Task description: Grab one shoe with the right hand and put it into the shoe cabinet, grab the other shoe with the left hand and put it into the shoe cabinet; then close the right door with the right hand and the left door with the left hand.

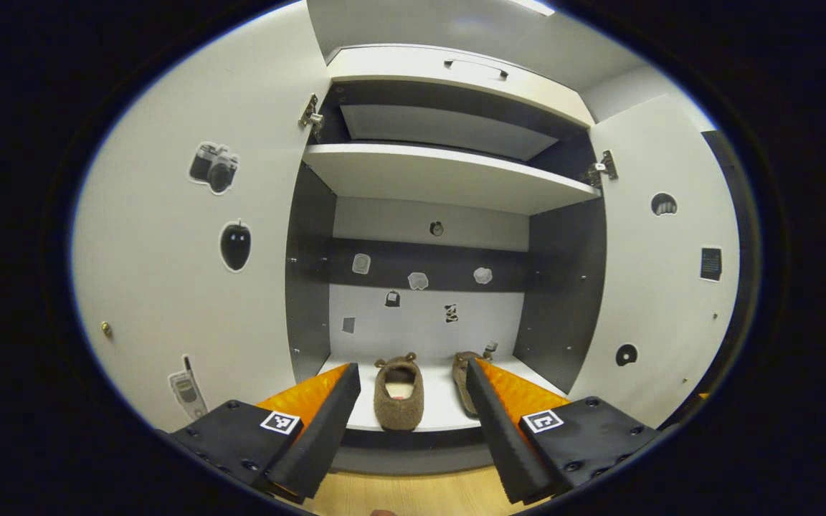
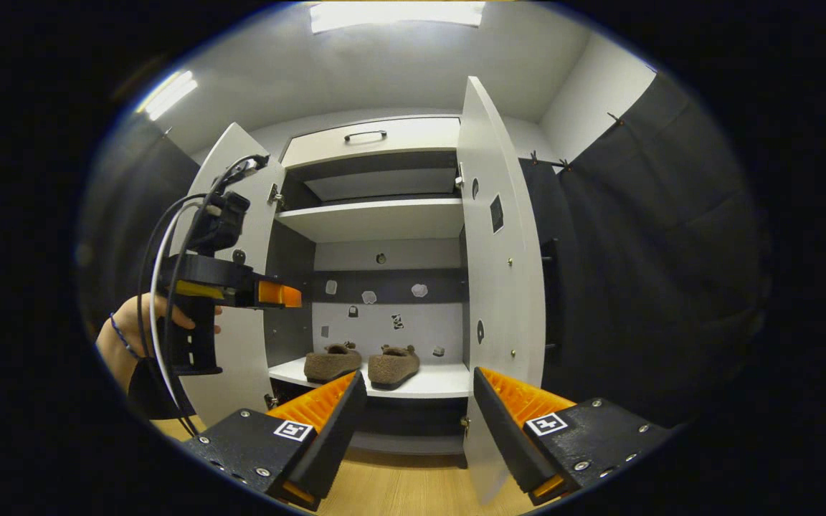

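Both shoes lie on the bottom shelf (image 2: 449, 383) of the cabinet (image 2: 377, 140), side by side and just apart; in the right gripper view the left shoe (image 2: 332, 362) sits a little further back than the right shoe (image 2: 393, 366); in the left gripper view one shoe (image 1: 399, 393) lies in full sight with its opening up, the other (image 1: 464, 380) is half hidden behind a finger of the left gripper (image 1: 413, 430). That gripper hangs in front of the open cabinet with its fingers spread and nothing between them; the right gripper view shows it from the side (image 2: 280, 294), held by a hand (image 2: 137, 322) with cables (image 2: 162, 287) trailing from it. The right gripper (image 2: 419, 437) is spread too and grips nothing; it sits low before the cabinet, near the right door (image 2: 502, 287). Both doors stand open; the left door (image 1: 191, 272) carries stickers, as does the back wall (image 1: 420, 322); an upper shelf (image 1: 449, 175) lies bare above; the floor (image 2: 406, 487) is wood.
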Motion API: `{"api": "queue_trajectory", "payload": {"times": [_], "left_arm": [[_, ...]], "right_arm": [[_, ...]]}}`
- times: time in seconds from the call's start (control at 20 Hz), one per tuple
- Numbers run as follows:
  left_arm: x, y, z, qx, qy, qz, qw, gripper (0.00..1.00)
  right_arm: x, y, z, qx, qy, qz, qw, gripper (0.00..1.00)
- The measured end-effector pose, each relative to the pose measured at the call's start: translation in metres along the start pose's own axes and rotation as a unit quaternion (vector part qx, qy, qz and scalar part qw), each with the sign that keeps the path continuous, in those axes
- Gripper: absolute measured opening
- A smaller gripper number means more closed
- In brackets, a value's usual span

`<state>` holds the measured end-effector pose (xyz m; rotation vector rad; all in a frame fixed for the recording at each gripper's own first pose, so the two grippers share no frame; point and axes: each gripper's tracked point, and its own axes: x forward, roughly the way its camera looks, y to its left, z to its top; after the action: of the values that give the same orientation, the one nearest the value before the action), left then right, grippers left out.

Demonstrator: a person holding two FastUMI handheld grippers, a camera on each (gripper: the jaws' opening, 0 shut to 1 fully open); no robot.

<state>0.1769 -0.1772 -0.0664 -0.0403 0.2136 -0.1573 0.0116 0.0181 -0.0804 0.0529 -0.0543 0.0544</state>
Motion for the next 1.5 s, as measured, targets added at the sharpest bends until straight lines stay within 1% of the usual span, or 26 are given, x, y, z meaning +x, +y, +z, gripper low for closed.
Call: {"api": "queue_trajectory", "payload": {"times": [0.05, 0.15, 0.25, 0.35, 0.55, 0.7, 0.75, 0.8, 0.9, 1.05, 1.1, 1.15, 1.25, 1.35, 1.4, 1.45, 1.5], "left_arm": [[-0.015, -0.002, 0.001, -0.001, -0.005, -0.008, 1.0, 0.97], [-0.044, 0.007, 0.004, 0.009, -0.021, -0.002, 1.0, 0.94], [-0.072, 0.011, 0.003, 0.01, -0.035, -0.003, 0.999, 0.94], [-0.1, 0.015, -0.001, 0.006, -0.039, -0.008, 0.999, 0.96], [-0.149, 0.039, -0.014, 0.012, -0.043, -0.013, 0.999, 0.96], [-0.181, 0.059, -0.02, 0.013, -0.057, -0.013, 0.998, 0.96], [-0.189, 0.068, -0.023, 0.012, -0.059, -0.009, 0.998, 0.97], [-0.197, 0.078, -0.026, 0.011, -0.06, -0.005, 0.998, 0.99], [-0.209, 0.099, -0.032, 0.009, -0.061, 0.01, 0.998, 0.99], [-0.223, 0.129, -0.039, 0.02, -0.062, 0.035, 0.997, 0.96], [-0.227, 0.136, -0.042, 0.021, -0.059, 0.04, 0.997, 0.99], [-0.23, 0.143, -0.044, 0.021, -0.055, 0.044, 0.997, 0.97], [-0.235, 0.16, -0.044, 0.029, -0.056, 0.056, 0.996, 0.96], [-0.24, 0.173, -0.04, 0.036, -0.06, 0.06, 0.996, 0.97], [-0.242, 0.179, -0.038, 0.037, -0.061, 0.064, 0.995, 0.99], [-0.243, 0.187, -0.036, 0.04, -0.061, 0.07, 0.995, 0.96], [-0.244, 0.194, -0.033, 0.046, -0.063, 0.075, 0.994, 0.96]], "right_arm": [[-0.007, -0.004, 0.003, -0.004, -0.001, -0.003, 1.0, 0.92], [-0.021, -0.019, 0.009, -0.015, -0.004, -0.018, 1.0, 0.92], [-0.029, -0.039, 0.012, -0.026, -0.006, -0.04, 0.999, 0.92], [-0.034, -0.059, 0.008, -0.035, 0.003, -0.058, 0.998, 0.93], [-0.035, -0.104, -0.02, -0.045, 0.038, -0.095, 0.994, 0.93], [-0.029, -0.14, -0.049, -0.037, 0.064, -0.125, 0.989, 0.93], [-0.025, -0.15, -0.058, -0.032, 0.069, -0.133, 0.988, 0.93], [-0.021, -0.161, -0.067, -0.027, 0.074, -0.142, 0.987, 0.93], [-0.012, -0.177, -0.082, -0.019, 0.088, -0.156, 0.984, 0.93], [-0.002, -0.174, -0.098, -0.008, 0.099, -0.142, 0.985, 0.93], [0.002, -0.172, -0.098, -0.007, 0.097, -0.136, 0.986, 0.93], [0.004, -0.169, -0.098, -0.008, 0.094, -0.132, 0.987, 0.93], [0.01, -0.158, -0.096, -0.008, 0.086, -0.116, 0.99, 0.93], [0.011, -0.155, -0.092, -0.016, 0.077, -0.116, 0.99, 0.93], [0.013, -0.156, -0.089, -0.018, 0.072, -0.119, 0.99, 0.84], [0.014, -0.152, -0.089, -0.02, 0.071, -0.117, 0.99, 0.91], [0.014, -0.147, -0.09, -0.024, 0.073, -0.111, 0.991, 0.97]]}}
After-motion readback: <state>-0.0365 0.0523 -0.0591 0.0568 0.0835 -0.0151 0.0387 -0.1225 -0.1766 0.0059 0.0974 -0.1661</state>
